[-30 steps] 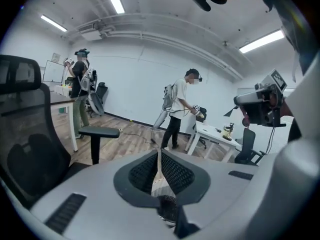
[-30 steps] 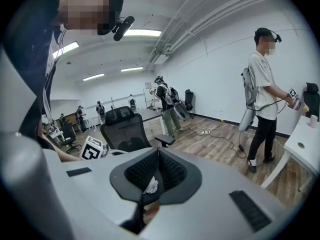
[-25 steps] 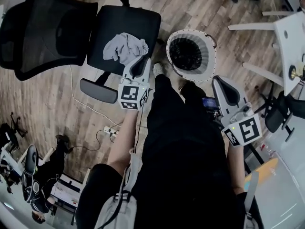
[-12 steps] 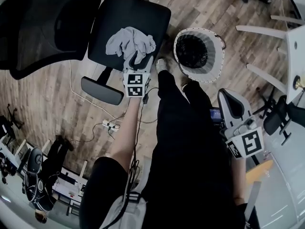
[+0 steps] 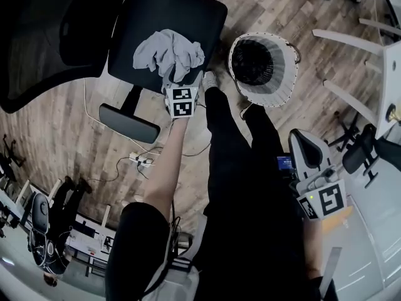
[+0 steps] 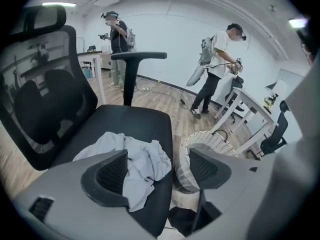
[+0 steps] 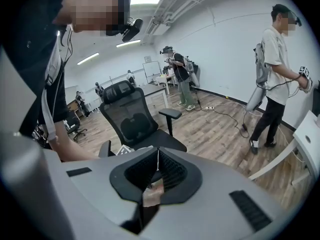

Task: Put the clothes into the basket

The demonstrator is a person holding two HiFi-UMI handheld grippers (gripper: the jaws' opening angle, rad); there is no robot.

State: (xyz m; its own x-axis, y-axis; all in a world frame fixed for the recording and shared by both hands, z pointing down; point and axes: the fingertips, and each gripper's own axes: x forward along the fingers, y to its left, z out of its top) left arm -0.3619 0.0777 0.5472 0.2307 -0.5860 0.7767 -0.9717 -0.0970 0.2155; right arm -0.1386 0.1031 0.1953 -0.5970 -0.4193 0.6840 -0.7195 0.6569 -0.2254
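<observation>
A crumpled grey garment [image 5: 168,52] lies on the black seat of an office chair [image 5: 156,14]. Just right of the chair, the white wicker basket [image 5: 285,74] stands on the wooden floor, its dark inside holding nothing I can see. My left gripper [image 5: 180,80] hangs right over the garment's near edge. In the left gripper view its jaws [image 6: 159,169] stand wide and are still opening, with the garment [image 6: 142,156] lying below between them, not pressed. The basket [image 6: 207,141] shows past the right jaw. My right gripper [image 5: 305,148] stays low at my right side, shut on nothing [image 7: 157,159].
My own legs stand between chair and basket. A power strip with cables [image 5: 141,162] lies on the floor to the left. White tables [image 5: 388,55] and another chair [image 5: 360,155] are at the right. Two other people [image 6: 217,69] stand farther off in the room.
My left gripper has dropped down onto the chair seat to the garment and its jaws have spread from nearly shut to wide. The right gripper has sunk a little at my side.
</observation>
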